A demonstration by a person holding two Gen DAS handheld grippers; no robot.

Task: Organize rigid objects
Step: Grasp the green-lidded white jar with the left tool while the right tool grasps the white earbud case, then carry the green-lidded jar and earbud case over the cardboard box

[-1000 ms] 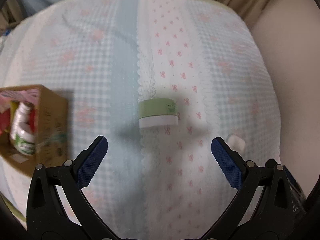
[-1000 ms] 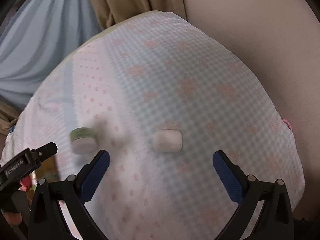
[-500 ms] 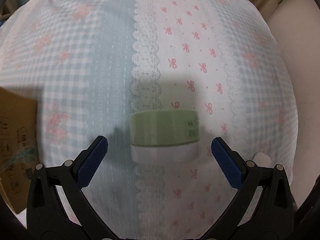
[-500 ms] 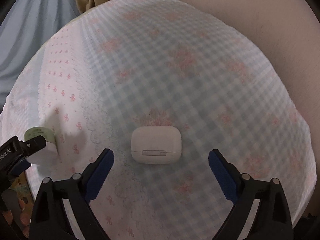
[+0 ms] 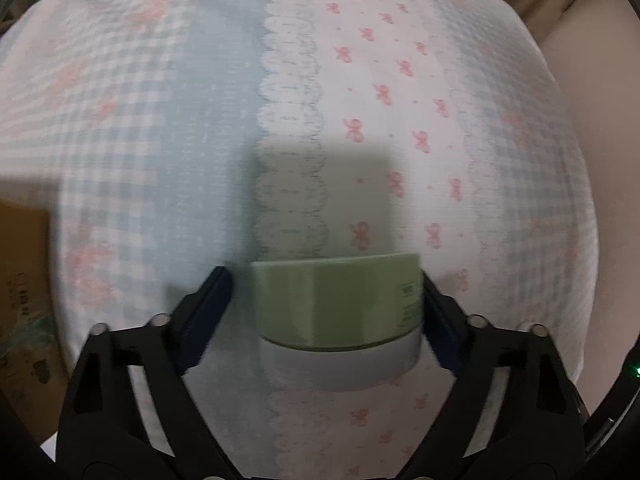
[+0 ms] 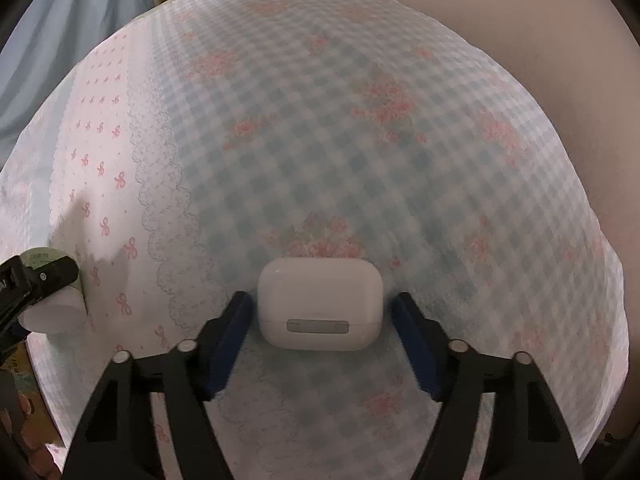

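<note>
The left gripper [image 5: 324,292] straddles the green jar [image 5: 338,304], which lies on its side on the patterned cloth [image 5: 180,120]; its jaws have just been closing, the right pad meeting the jar, the left blurred and just short. The right gripper [image 6: 322,308] brackets the white earbud case [image 6: 319,304], jaws just closing, slim gaps either side, so nothing is gripped. Only the left view catches the cardboard box [image 5: 22,288], cut off at the edge. The right view shows the jar half hidden behind the other gripper.
</note>
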